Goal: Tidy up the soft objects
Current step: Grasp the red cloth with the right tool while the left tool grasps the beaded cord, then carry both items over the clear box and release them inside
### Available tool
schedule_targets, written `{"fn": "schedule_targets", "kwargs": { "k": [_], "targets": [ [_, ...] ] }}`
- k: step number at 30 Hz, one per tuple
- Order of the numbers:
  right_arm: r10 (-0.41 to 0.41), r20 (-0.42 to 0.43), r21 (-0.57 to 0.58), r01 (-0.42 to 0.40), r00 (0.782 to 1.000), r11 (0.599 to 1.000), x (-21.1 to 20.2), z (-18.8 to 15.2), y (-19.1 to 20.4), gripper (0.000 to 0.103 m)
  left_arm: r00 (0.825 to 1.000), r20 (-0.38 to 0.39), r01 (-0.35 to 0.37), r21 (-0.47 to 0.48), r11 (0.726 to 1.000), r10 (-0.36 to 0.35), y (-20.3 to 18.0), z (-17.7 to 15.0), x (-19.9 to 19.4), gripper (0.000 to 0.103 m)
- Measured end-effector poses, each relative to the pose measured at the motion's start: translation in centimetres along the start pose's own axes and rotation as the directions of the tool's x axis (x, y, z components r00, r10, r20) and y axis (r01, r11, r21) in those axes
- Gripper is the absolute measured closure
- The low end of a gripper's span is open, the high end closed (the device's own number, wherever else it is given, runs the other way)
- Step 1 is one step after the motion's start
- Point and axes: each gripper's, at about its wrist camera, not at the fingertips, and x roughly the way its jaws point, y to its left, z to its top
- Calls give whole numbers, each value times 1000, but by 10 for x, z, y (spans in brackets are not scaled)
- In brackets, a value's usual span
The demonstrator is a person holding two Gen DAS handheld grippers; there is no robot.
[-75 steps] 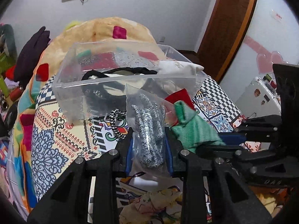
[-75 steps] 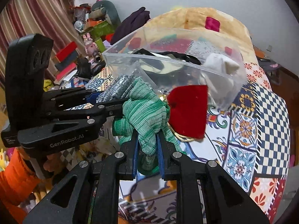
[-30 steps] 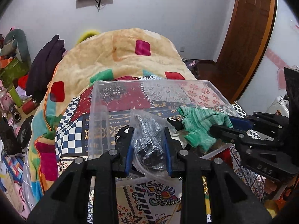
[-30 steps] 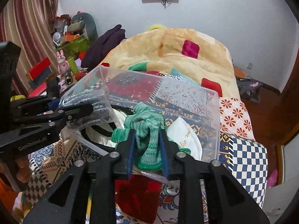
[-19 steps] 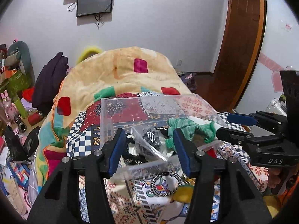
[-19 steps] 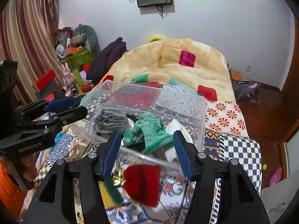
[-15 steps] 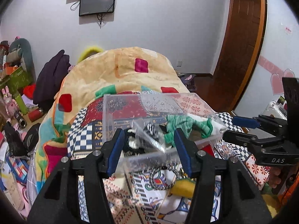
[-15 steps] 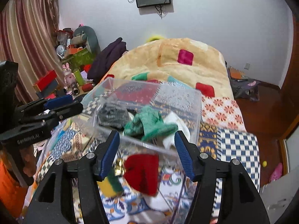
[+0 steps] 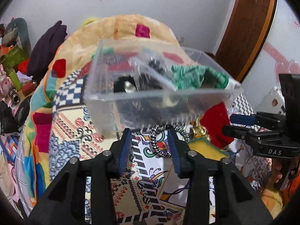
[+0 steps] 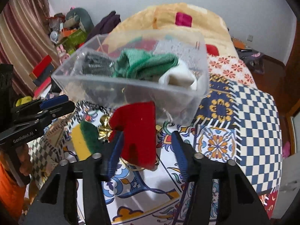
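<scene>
The left gripper [image 9: 149,148] stands wide open and empty at 6 o'clock of its view, blue-padded fingers framing a black-and-white braided hair tie [image 9: 159,140] lying on the patterned bedspread [image 9: 75,131]. The right gripper [image 10: 146,150] is likewise spread wide with nothing held; between its fingers lies a red velvet piece [image 10: 136,129], flat, matte and roughly notched in outline, with something gold and shiny just beside it toward 9 o'clock, and a yellow-and-green sponge [image 10: 84,140] beyond that.

Further off, toward 12 o'clock in both views, sits the clear plastic bin [image 10: 131,86], rigid, glossy and straight-walled, resting tilted on the soft bedding. Inside it lie a green knitted cloth [image 10: 142,63], ribbed and bunched, a white soft item [image 10: 178,76] at the right corner, and a dark speckled bundle [image 10: 93,63] in a crinkly transparent bag on the left. Behind rises a plush beige blanket [image 10: 187,9] with coloured squares.

Likely trouble, as a judgement: the bin looks unsteady on yielding bedding, so a nudge on its near wall from either gripper could tip it and spill the contents. The green cloth sits high near the rim and could slide out. The thin hair tie may slip from the pads or snag the bedspread, and the red piece, being flat, may fold away from a pinch. The two grippers work near each other and could collide.
</scene>
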Motion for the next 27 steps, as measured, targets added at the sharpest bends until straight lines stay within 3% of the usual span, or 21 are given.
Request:
{"fn": "schedule_targets", "kwargs": {
  "k": [6, 14, 27],
  "targets": [
    [13, -30, -31, -13, 999, 999, 12, 0, 4, 81, 999, -49, 11, -8, 1000, -12, -2, -3, 19, 93],
    [1, 11, -65, -1, 1000, 998, 2, -6, 14, 95, 1000, -1, 1, 19, 1000, -1, -9, -8, 1, 97],
    [22, 204, -106, 0, 979, 994, -67, 8, 27, 97, 985, 174, 3, 21, 1000, -7, -9, 11, -74, 97]
  ]
}}
